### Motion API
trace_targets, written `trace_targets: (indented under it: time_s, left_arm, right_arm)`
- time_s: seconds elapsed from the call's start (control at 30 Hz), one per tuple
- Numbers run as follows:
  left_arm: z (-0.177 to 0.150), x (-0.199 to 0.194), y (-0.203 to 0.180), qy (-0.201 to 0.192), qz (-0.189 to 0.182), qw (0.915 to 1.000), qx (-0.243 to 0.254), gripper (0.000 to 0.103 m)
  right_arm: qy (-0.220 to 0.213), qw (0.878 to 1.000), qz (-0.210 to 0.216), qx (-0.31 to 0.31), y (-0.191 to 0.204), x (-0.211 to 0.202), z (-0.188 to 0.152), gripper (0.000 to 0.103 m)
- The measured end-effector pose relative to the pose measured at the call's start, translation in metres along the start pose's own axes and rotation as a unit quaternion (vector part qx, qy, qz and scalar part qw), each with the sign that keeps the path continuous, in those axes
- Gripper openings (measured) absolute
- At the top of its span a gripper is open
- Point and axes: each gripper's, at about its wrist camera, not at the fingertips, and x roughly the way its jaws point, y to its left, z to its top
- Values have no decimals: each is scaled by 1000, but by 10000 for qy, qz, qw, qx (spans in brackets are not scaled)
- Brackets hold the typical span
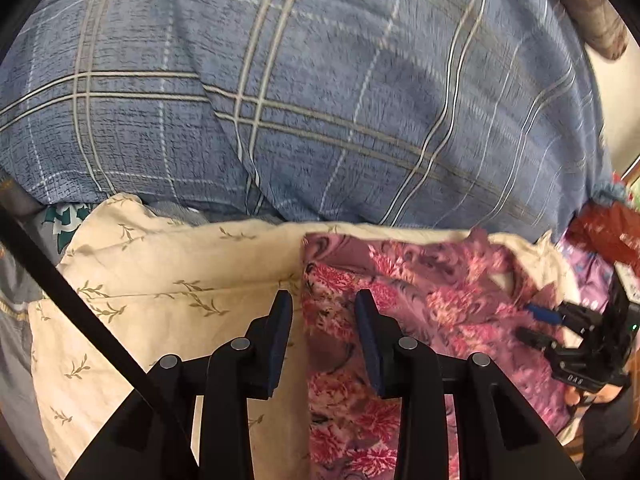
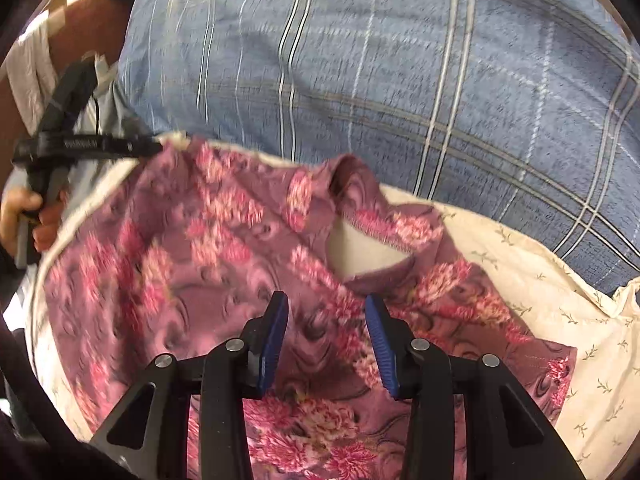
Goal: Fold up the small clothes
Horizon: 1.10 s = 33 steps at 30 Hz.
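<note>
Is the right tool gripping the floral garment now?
Apart. The right wrist view shows the right tool open, its pads clear above the floral garment, nothing pinched.

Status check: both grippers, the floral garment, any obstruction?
Left gripper open, empty, over garment's edge. Right gripper open, empty. Pink floral garment flat on cream sheet. Nothing in the way.

Garment [image 2: 248, 272] on a pillow [image 1: 168, 280] (bedsheet [image 1: 320, 100] behind), both grippers' fingers [image 2: 276, 336] above it.

Probably bedroom: plaid bedding [image 1: 320, 100], pillowcase [image 1: 180, 272].
</note>
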Motion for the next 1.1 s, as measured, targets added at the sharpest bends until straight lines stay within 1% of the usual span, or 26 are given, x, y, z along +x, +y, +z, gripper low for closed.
trace_targets:
  time_s: [0.03,0.07,0.13,0.2,0.23,0.27,0.33,0.43,0.47,0.53,0.63,0.7,0.8,0.83,0.87,0.97,1.1]
  left_arm:
    - [1,5,-2,27,38,10000,28,30]
    - [5,9,-5,52,103,9999,54,25]
    - [7,19,-10,102,314,9994,144,7]
    - [8,24,-17,74,518,9983,248,6]
    - [8,24,-20,30,543,9981,274,6]
    - [8,21,-22,-74,563,9980,270,6]
    - [11,14,-19,-192,516,9984,151,6]
    - [13,5,-17,-271,466,9985,112,6]
    - [11,3,-17,-281,470,9984,126,6]
    - [10,-1,-19,-288,465,9984,140,6]
    - [7,-6,-18,-278,442,9986,119,6]
    - [7,-3,-20,-232,442,9987,126,6]
    - [6,6,-24,-165,459,9987,140,6]
    - [5,7,-25,-164,497,9985,152,6]
    - [6,7,-25,-172,518,9984,152,6]
    - [11,-2,-21,-376,558,9977,13,6]
    - [20,-16,-20,-617,590,9963,-77,6]
  right_arm:
    - [43,9999,-90,-40,3,1,-1,41]
    - [55,9999,-128,-65,3,3,0,42]
    - [46,10000,-73,-41,3,7,4,44]
    - [140,9998,-109,-88,6,14,6,43]
    - [200,9995,-205,-148,10,17,6,40]
    - [229,9993,-228,-163,12,18,5,29]
    - [200,9993,-264,-194,14,16,4,20]
    - [140,9995,-220,-198,13,16,1,19]
    - [131,9996,-169,-183,12,16,0,24]
    - [113,9998,-122,-116,12,16,-1,24]
    - [207,9998,3,7,9,15,-3,25]
    - [238,9997,-8,44,7,18,-4,24]
    - [244,9996,-150,46,9,18,-3,21]
    - [242,9995,-214,46,11,19,-2,17]
    - [242,9993,-286,42,12,19,-2,12]
    - [168,9988,-456,-4,18,16,3,8]
    - [-151,9980,-610,111,16,1,14,7]
